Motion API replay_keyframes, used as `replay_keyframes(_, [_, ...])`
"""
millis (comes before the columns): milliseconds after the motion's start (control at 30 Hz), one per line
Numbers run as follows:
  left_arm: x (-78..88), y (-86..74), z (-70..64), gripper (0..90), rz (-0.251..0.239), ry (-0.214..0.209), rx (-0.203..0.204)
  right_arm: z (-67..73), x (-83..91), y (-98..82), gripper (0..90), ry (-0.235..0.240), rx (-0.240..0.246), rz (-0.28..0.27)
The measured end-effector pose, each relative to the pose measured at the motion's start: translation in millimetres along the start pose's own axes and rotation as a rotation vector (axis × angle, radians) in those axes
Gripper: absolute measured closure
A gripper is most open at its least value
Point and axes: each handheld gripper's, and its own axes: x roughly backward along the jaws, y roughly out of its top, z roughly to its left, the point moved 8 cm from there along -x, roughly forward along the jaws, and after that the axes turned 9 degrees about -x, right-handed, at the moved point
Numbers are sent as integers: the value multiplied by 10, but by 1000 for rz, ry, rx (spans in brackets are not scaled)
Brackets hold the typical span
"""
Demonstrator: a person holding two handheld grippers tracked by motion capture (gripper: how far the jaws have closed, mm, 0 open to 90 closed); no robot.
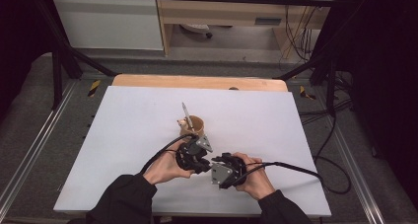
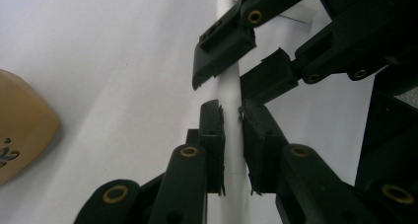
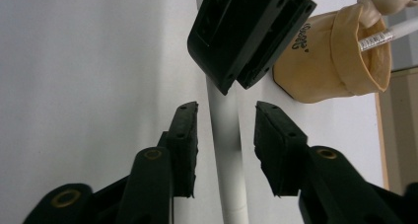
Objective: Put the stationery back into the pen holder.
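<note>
High view: both hands meet just in front of the cup (image 1: 193, 126), which holds a pen (image 1: 186, 110), on the white table (image 1: 123, 135). Left gripper (image 2: 231, 150) is clamped on a white rod (image 2: 230, 86). Right gripper (image 3: 226, 135), nearer the person than the cup, has its jaws apart around the same rod, pads not touching it.

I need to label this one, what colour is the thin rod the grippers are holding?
White. The rod shows best in the right gripper view, running between the black jaws.
</note>
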Motion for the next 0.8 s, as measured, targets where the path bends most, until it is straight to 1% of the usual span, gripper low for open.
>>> replay_keyframes(100, [-5,4,-3,784,6,-2,-2,15,2,-1,692,8,22,-2])
replay_keyframes(233, [-5,2,-6,783,8,-3,-3,24,2,-2,727,9,42,-6])
replay_keyframes(433, [-8,1,-10,784,8,-7,-4,34,1,4,775,15,71,-13])
replay_keyframes(567, [-9,3,-15,783,5,-7,-6,39,5,6,783,13,95,-19])
replay_keyframes(633, [-9,3,-16,783,4,-7,-8,39,5,5,785,12,101,-18])
replay_keyframes(800, [-3,4,-10,780,-17,-4,-4,36,9,8,786,12,89,-19])
